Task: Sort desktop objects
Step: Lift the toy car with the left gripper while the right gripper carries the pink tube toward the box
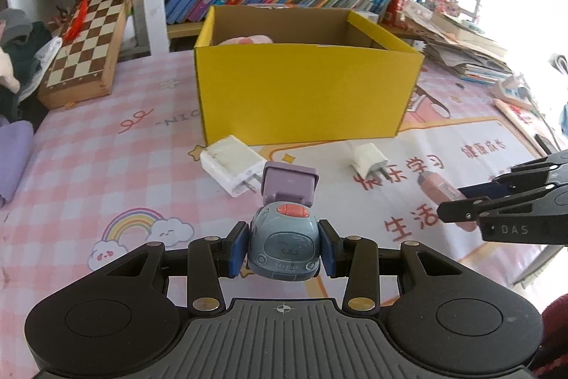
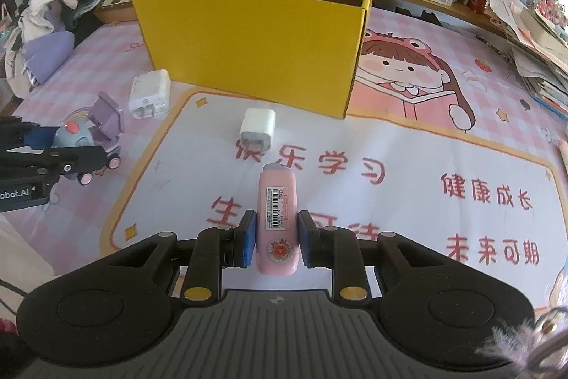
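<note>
A small grey-blue plastic toy truck with a lilac tipper (image 1: 284, 237) is clamped across its cab by the left gripper (image 1: 283, 249), clear of the pink checked mat (image 1: 106, 166). A slim pink plastic case (image 2: 277, 219) is pinched in the right gripper (image 2: 277, 238) — both are held facing the open yellow cardboard box (image 1: 305, 91), presumably for dropping in. Two white chargers (image 1: 232, 164) are left lying before the box.

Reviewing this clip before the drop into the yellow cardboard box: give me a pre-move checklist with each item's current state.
1. Left gripper clamped on blue-grey toy truck: ok.
2. Right gripper clamped on pink oblong case with barcode label: ok.
3. Yellow cardboard box open on top: ok.
4. Free room inside the box beside the pink item: cannot tell.
5. Large white charger and small white charger sorted: not ok, on the mat.
</note>
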